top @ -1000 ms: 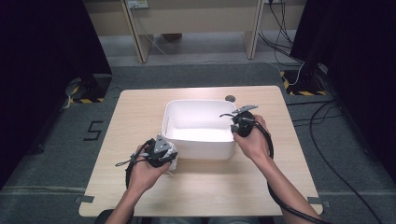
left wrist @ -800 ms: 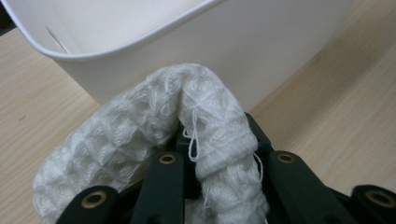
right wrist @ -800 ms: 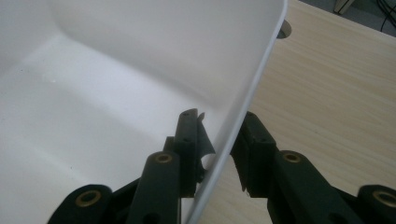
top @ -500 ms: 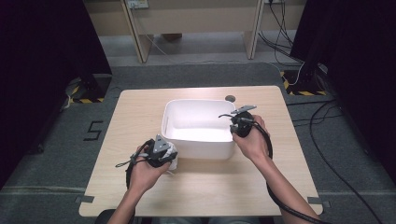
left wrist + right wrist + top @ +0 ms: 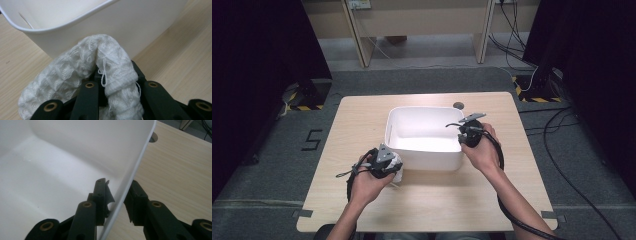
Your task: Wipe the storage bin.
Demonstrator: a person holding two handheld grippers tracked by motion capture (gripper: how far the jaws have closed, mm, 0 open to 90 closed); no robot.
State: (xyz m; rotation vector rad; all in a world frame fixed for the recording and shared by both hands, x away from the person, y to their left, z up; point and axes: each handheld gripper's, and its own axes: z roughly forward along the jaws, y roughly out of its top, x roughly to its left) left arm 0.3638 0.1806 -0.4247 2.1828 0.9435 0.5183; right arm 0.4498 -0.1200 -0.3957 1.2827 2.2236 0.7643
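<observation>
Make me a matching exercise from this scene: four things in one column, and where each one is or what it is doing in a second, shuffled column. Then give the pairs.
Things:
1. white knitted cloth
2. white tub
3. right tongs
4. round hole in the table

Places or states:
A. astride the tub's right wall
B. just past the tub's far rim
C. pinched in the left tongs
D. mid-table, nothing seen inside

Pairs: 1-C, 2-D, 3-A, 4-B

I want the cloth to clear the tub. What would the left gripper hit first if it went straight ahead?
Probably the tub's outer wall: the left gripper, shut on the white cloth, points at it just below the rim. Depth is unclear.
</observation>
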